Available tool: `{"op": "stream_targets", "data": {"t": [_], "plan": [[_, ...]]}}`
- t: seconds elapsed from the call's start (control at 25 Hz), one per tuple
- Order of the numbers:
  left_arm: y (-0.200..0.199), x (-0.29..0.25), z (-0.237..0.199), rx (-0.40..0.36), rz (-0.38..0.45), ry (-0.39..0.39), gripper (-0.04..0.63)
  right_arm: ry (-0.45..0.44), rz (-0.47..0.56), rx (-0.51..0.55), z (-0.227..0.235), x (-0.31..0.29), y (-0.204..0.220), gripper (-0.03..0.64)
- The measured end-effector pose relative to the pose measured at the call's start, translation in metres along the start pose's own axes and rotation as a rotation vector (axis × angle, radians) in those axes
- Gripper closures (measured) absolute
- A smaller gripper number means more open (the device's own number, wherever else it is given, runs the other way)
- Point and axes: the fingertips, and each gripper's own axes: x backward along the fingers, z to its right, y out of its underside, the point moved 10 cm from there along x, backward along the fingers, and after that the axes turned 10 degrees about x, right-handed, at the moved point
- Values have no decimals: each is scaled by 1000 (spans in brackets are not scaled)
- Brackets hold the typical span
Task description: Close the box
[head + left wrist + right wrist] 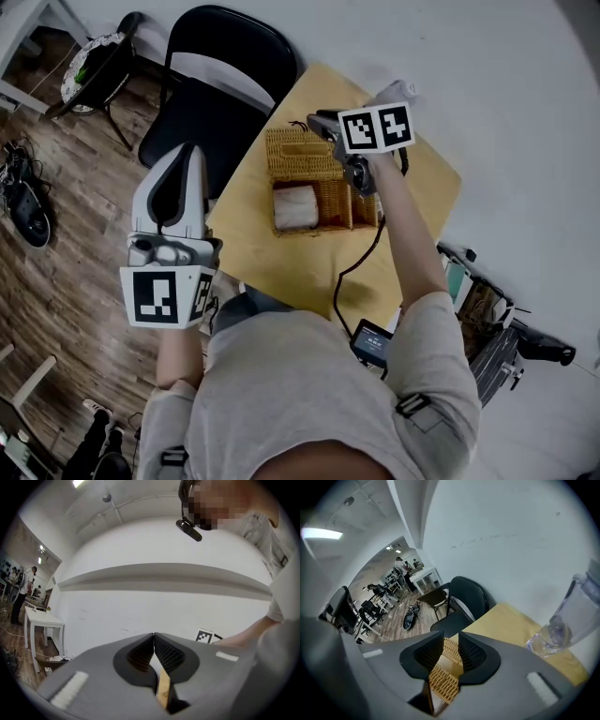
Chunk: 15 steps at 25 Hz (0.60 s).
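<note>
A wicker box (323,202) stands on the small wooden table (281,267) with a white cloth (295,206) inside. Its wicker lid (300,155) is raised at the far side. My right gripper (319,122) is at the lid's far right corner, jaws open, and a strip of the wicker lid (451,649) shows in the gap between them without being pressed. Off the table's left edge, my left gripper (190,152) is held over the chair, away from the box. In the left gripper view its fingertips (153,635) meet, shut on nothing.
A black chair (225,75) stands against the table's far left side. A clear water bottle (567,623) is on the table's far right corner. A small device (372,342) with a black cable lies near the front edge. Wood floor with clutter spreads left.
</note>
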Motion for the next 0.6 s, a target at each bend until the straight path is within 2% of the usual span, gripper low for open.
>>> {"op": "stream_targets", "data": {"t": [0.24, 0.6], "plan": [[8, -3, -1, 6, -16, -20, 535, -82, -84, -50, 15, -29, -4, 535], [16, -2, -7, 7, -34, -58, 536, -77, -207, -41, 31, -68, -2, 513]]}}
